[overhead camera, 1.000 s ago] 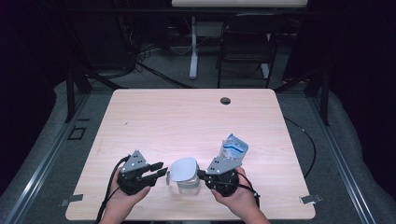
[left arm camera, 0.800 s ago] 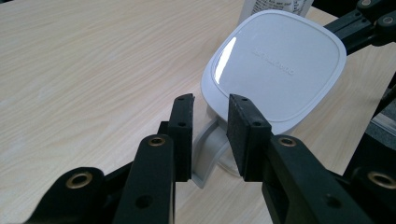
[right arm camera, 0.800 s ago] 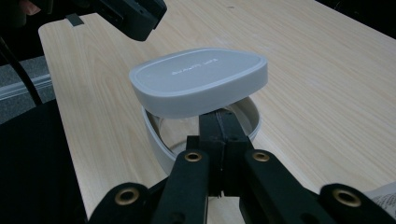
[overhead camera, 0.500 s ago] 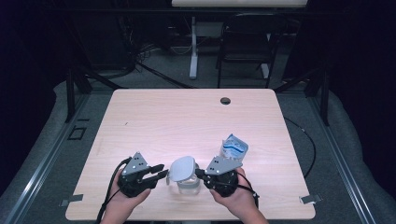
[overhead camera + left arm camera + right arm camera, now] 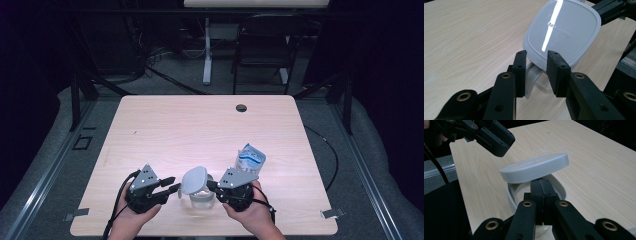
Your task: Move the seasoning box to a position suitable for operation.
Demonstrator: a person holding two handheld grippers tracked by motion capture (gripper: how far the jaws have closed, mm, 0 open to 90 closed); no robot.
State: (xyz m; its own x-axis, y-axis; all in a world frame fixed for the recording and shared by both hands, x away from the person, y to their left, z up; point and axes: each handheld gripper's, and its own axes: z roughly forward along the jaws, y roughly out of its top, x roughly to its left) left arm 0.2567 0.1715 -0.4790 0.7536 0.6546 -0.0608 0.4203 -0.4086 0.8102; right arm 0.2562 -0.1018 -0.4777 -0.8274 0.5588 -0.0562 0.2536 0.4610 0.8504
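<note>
A clear plastic container (image 5: pixel 202 200) stands near the table's front edge, with a grey lid (image 5: pixel 194 179) resting tilted on top of it. My right gripper (image 5: pixel 210 186) is shut on the container's near rim (image 5: pixel 511 195), just under the lid (image 5: pixel 534 167). My left gripper (image 5: pixel 172 185) comes in from the left. Its jaws stand either side of the lid's corner (image 5: pixel 562 32) and a clear part of the container (image 5: pixel 535 77); they have just been opening, and the fingers (image 5: pixel 520 65) stand apart. The other gripper (image 5: pixel 614 10) shows at the far side.
A blue and white pouch (image 5: pixel 250 159) stands just behind my right hand. A small dark hole (image 5: pixel 241 107) sits near the far edge of the wooden table (image 5: pixel 200 130). Chairs and stands are in the dark beyond.
The lid has tipped up a little more on the container. Both hands have stayed where they were.
</note>
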